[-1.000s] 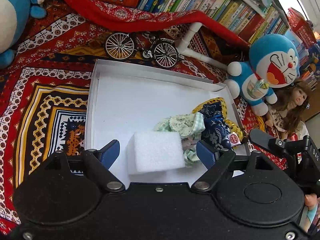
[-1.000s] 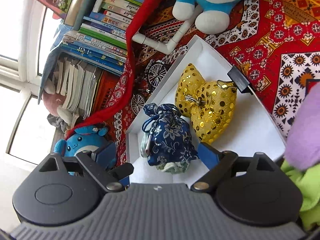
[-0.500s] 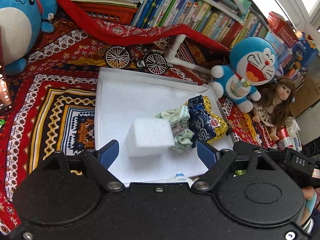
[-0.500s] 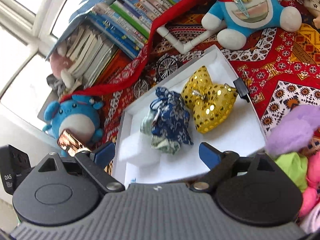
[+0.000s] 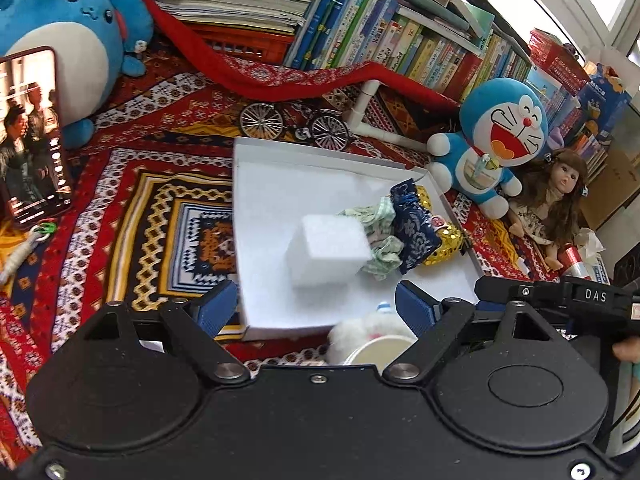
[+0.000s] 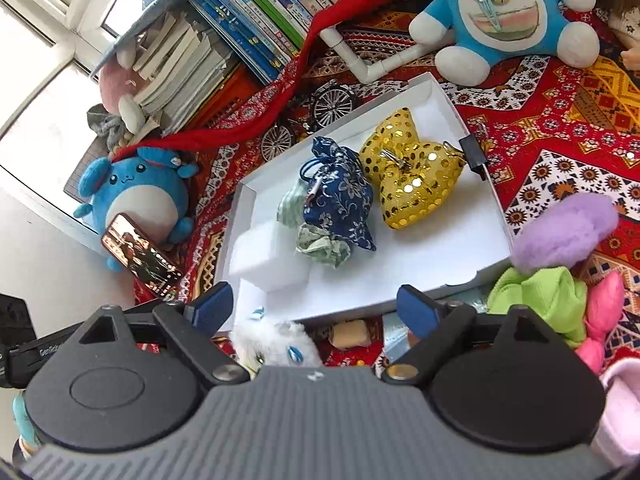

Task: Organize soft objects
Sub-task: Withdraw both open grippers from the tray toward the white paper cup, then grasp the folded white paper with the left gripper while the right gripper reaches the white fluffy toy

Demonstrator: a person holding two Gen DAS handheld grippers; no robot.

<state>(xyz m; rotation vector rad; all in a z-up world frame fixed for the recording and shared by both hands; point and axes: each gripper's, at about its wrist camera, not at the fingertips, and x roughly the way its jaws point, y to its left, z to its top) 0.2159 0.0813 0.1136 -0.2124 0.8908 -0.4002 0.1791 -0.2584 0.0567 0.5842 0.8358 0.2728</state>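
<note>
**Four soft things boxed, a heap left to fetch**

Your left gripper [image 5: 316,306] has its jaws spread wide with nothing between them; the right gripper [image 6: 312,306] is empty too, though its jaws have just been closing a little. Both hang over the near edge of the white box [image 6: 436,92], clear of its contents. Just under your jaws, outside the box, lies a white fluffy toy [image 6: 276,340], and in the left view it sits against a pale cup [image 5: 376,350]. Inside the box you have a white foam block [image 5: 330,250] at the near left, touching a green cloth bundle [image 6: 324,248], then a blue flowered pouch [image 6: 338,200] and a gold sequinned heart [image 6: 412,176] pressed side by side. So part of the sorting looks done. Left for you, to the right of the box on the patterned rug [image 6: 560,168]: a purple puff [image 6: 564,228], a green cloth [image 6: 540,300] and something pink [image 6: 604,312]
</note>
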